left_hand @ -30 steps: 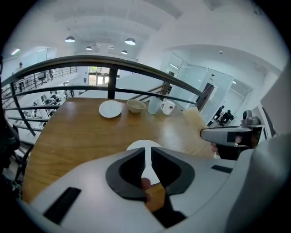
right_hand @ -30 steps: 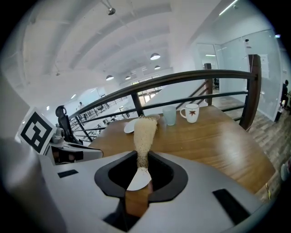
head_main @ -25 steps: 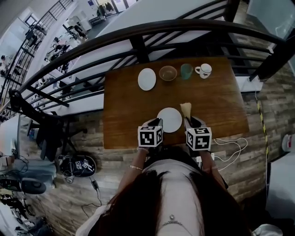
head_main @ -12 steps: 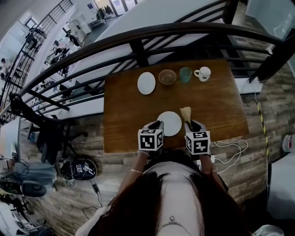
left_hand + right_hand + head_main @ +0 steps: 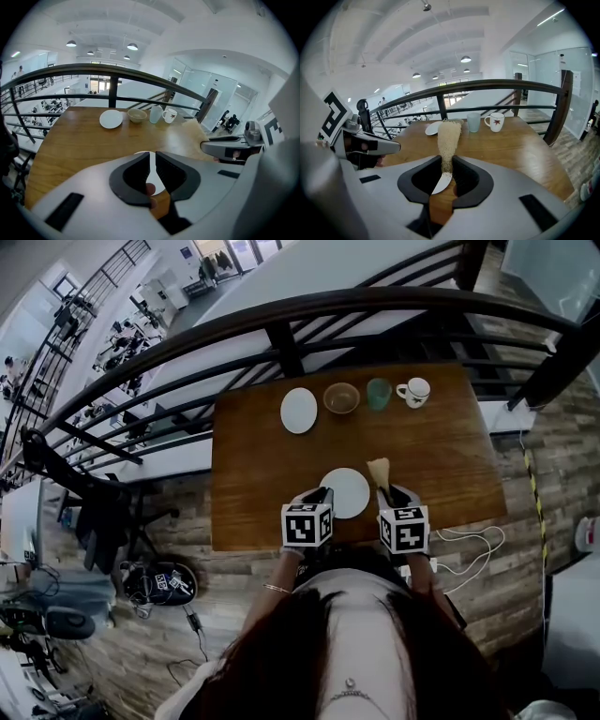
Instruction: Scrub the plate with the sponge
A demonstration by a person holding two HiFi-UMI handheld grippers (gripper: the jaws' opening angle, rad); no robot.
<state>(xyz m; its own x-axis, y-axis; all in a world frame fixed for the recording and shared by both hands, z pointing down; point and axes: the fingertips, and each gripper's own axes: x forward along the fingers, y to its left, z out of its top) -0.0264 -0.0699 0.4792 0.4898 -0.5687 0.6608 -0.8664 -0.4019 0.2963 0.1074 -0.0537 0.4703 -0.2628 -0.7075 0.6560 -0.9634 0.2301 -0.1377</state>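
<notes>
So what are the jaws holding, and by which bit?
The right gripper's jaws pinch the sponge by its near end. The left gripper's jaws are nearly together at the plate; a grip there can't be told.

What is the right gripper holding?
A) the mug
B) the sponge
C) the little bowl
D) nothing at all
B: in the right gripper view, the right gripper has its jaws closed on the tan sponge, which sticks out from between them.
</notes>
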